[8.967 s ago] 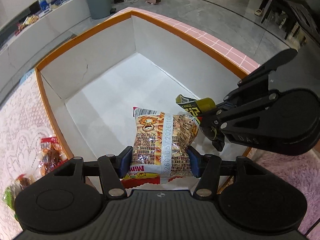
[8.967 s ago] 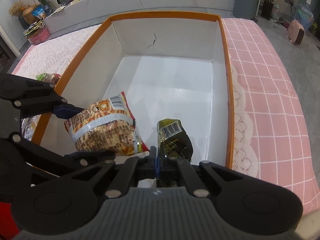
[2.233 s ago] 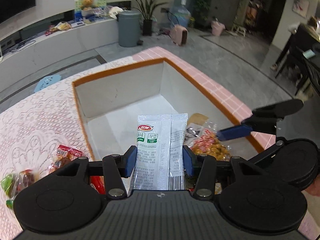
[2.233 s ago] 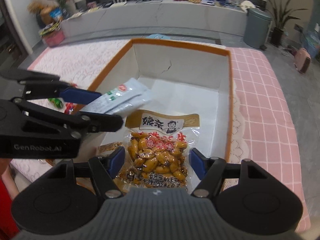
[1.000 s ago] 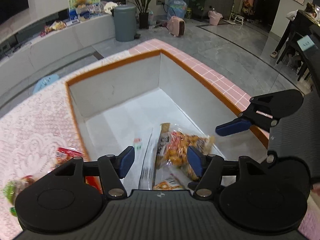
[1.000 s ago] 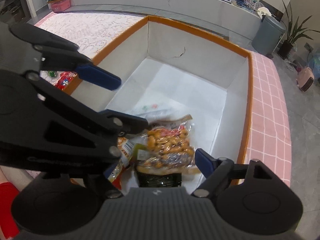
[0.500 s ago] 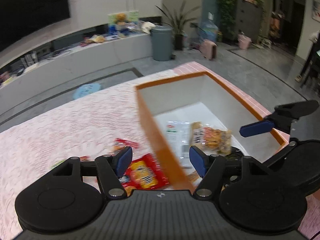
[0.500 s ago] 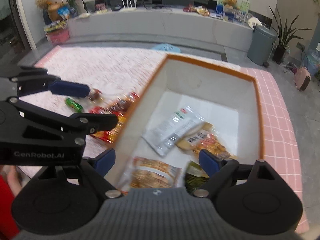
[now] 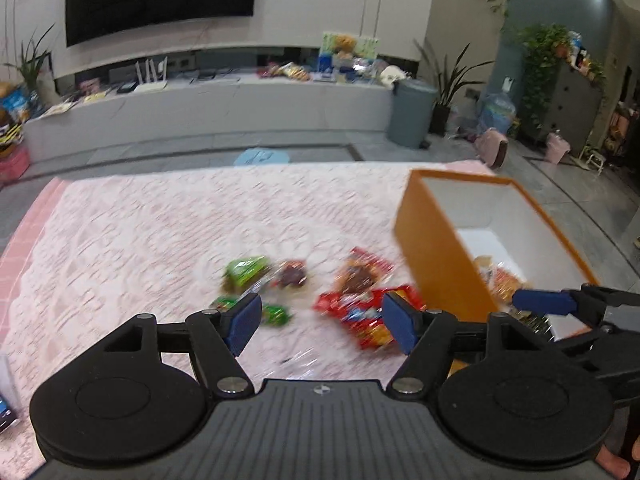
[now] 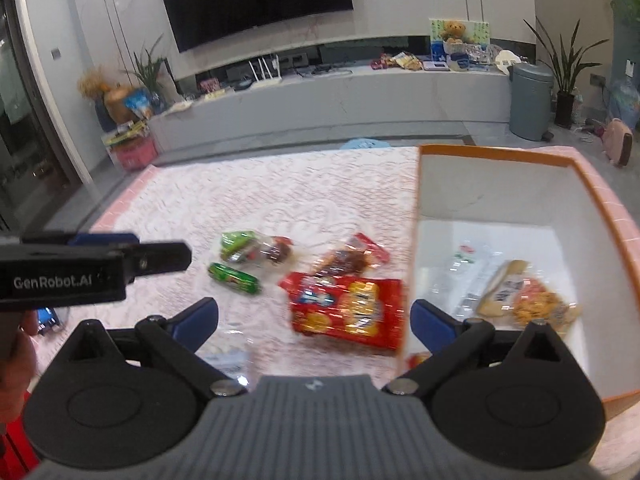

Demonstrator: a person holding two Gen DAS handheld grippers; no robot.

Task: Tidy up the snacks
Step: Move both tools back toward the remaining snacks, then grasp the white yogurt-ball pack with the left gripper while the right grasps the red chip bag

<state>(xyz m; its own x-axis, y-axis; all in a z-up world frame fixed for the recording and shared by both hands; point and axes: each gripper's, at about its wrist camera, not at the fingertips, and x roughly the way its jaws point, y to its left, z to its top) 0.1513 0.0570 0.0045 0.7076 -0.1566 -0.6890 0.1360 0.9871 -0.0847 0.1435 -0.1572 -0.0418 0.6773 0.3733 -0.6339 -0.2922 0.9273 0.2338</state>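
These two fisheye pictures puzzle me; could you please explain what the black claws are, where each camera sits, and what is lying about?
A person carries a two-finger claw in each hand, with a camera on each looking along its fingers. One picture is from the left claw, the other from the right claw. Both are opening with nothing between the fingers. On the pink tablecloth lie loose snacks: a red biscuit packet and green packets. The orange box already contains a few packets.

Snack packets (image 10: 347,312) left of box (image 10: 496,155)
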